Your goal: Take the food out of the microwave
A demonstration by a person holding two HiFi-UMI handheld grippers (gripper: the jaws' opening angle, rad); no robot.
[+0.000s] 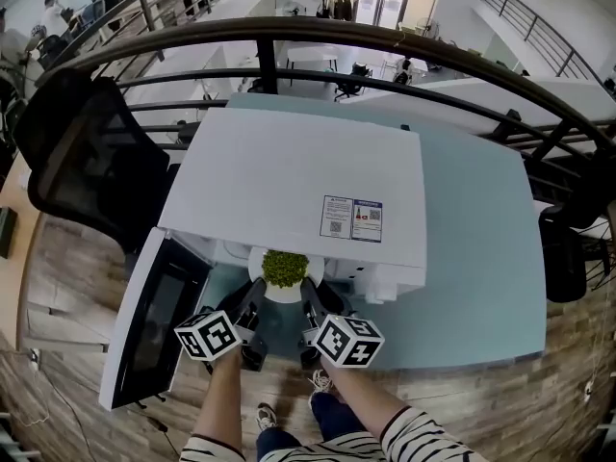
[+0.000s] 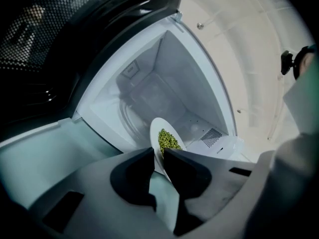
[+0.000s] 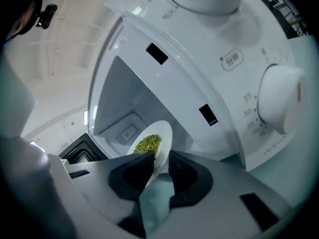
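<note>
Left jaws: your left gripper [image 1: 256, 291] has its jaws narrow and pinched on the left rim of the round white plate [image 2: 157, 131]; the left gripper view shows the rim caught between the two dark pads.
Right jaws: your right gripper [image 1: 308, 293] is likewise narrow, gripping the plate's opposite rim; the right gripper view shows the rim pressed between its jaws [image 3: 160, 159].
Food: a heap of small green peas [image 1: 285, 266] sits in the plate's middle; none touches the jaws.
Plate's place: you hold it between both grippers at the mouth of the boxy white microwave [image 1: 289, 181]; in the head view its far edge lies under the microwave's top front edge; whether it rests on the cavity floor cannot be told.
Door: the dark-windowed microwave door [image 1: 154, 320] stands swung open at your left.
Bench: the microwave stands on a pale teal bench [image 1: 472, 258].
Controls: a round white dial [image 3: 276, 101] shows to the right of the cavity.
</note>
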